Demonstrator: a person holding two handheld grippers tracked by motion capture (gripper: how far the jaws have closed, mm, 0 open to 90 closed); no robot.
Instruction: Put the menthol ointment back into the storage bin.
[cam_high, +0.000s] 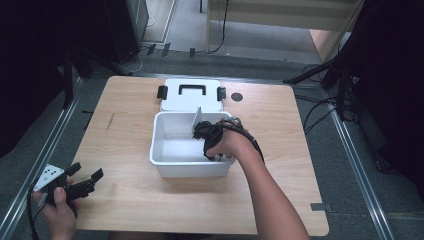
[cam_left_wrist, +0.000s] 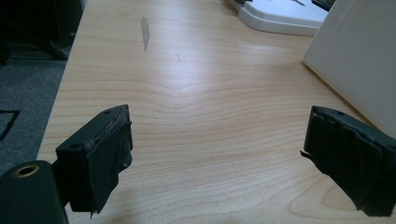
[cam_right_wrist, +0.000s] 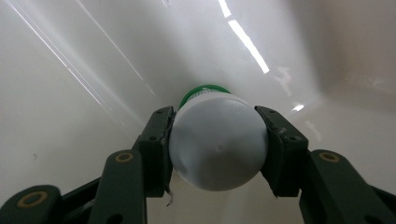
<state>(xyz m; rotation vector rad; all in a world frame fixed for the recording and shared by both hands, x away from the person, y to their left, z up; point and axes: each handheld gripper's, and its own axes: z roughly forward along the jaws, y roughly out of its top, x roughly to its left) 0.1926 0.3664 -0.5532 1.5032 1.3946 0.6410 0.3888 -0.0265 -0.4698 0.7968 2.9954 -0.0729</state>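
A white plastic box (cam_high: 165, 159) stands open in the middle of the wooden table (cam_high: 125, 195). My right gripper (cam_high: 212, 150) reaches down into its right end. In the right gripper view that gripper (cam_right_wrist: 218, 140) is shut on a white bottle (cam_right_wrist: 217, 147) with a green cap (cam_right_wrist: 205, 89), seen from its rounded base, close to the box's white floor (cam_right_wrist: 93, 70). My left gripper (cam_high: 85, 182) rests low at the table's front left corner, open, with bare wood between its pads (cam_left_wrist: 109, 158).
The box's white lid (cam_high: 190, 95) with a black handle and two black latches lies flat behind the box. A small dark round spot (cam_high: 237, 97) sits on the table to its right. Metal rails and cables run along the floor on both sides.
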